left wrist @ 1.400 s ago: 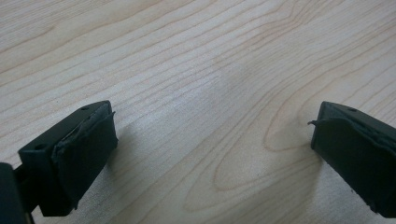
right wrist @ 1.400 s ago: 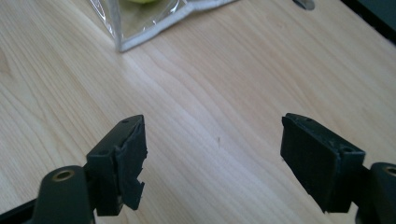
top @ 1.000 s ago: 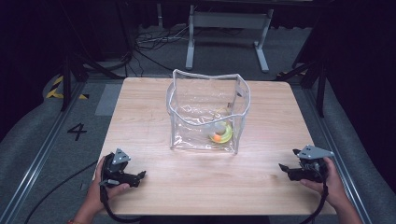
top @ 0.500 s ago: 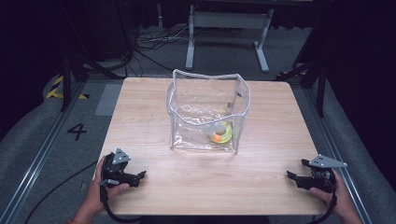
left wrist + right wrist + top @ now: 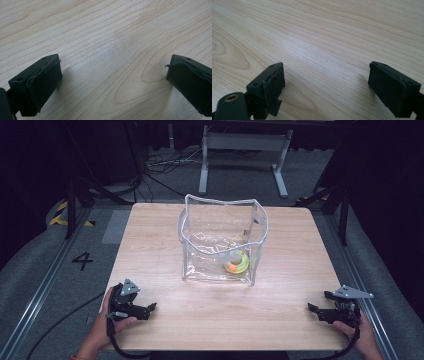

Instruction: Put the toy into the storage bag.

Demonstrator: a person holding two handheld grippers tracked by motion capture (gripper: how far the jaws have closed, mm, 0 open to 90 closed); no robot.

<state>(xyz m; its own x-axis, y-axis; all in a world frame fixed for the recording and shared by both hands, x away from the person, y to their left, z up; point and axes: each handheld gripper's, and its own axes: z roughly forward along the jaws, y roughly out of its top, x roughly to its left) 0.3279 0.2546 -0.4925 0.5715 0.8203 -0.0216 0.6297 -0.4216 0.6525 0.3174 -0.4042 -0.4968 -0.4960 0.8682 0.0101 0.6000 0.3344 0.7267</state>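
Both grippers rest near the table's (image 5: 165, 330) front corners, jaws spread with only bare wood between them: left gripper (image 5: 150, 309), right gripper (image 5: 315, 309), its jaws just opened wider. Well apart, mid-table, a clear bag (image 5: 210, 252) holds a small yellow toy (image 5: 236, 262).

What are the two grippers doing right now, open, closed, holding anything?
Left gripper: open, holding nothing, low over the bare table.
Right gripper: jaws have just been opening, nothing between them.

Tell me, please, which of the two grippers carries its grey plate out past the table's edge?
The right gripper: its grey plate overhangs the table edge; the left gripper's doesn't.
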